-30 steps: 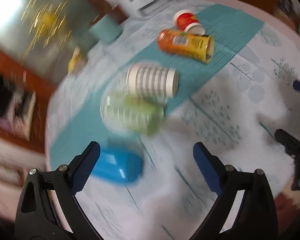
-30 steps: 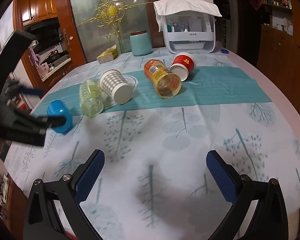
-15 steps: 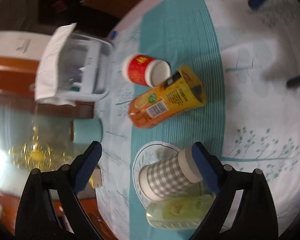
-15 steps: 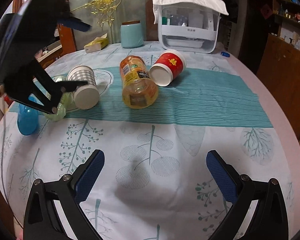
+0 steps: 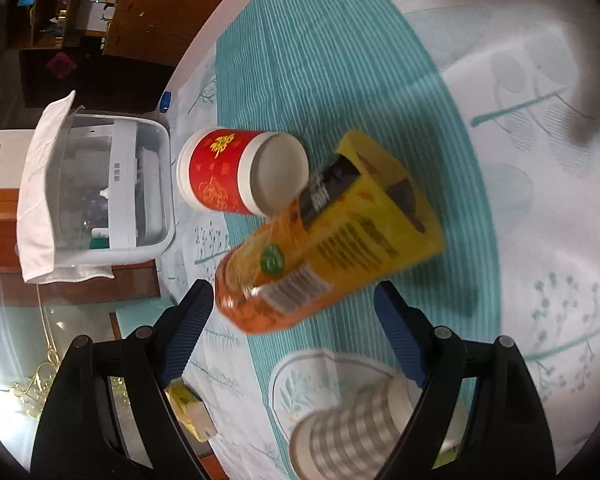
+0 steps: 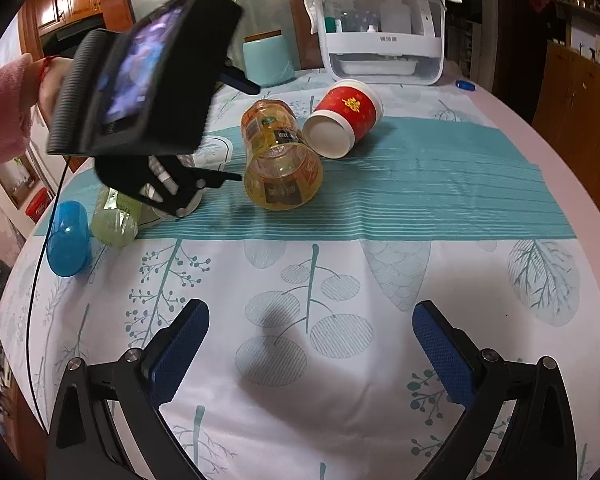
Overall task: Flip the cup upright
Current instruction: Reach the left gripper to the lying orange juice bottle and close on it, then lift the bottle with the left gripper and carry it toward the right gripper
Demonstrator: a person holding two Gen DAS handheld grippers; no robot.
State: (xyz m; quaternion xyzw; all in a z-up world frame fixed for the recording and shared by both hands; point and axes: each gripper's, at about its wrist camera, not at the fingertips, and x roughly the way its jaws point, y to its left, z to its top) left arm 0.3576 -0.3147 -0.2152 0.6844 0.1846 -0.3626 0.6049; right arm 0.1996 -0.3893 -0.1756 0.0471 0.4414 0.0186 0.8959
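Left gripper (image 5: 294,306), jaws spread and empty, hovers over a tipped transparent orange-labelled plastic cup (image 5: 328,240); right gripper (image 6: 310,338) hangs spread, empty.

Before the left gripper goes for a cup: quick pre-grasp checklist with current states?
1. Left gripper open: ok, jaws spread wide, nothing between the pads.
2. Lined up on a cup: not ok, the orange bottle fills the gap ahead; the red cup lies beyond it on its side.
3. Red cup clear of neighbours: not ok, its open mouth sits against the bottle in both views.
4. Checked cup reachable: cannot tell, it lies low in the left wrist view, blurred and partly behind the fingers.
5. Right gripper out of the way: ok, open over bare tablecloth, well short of the cups.
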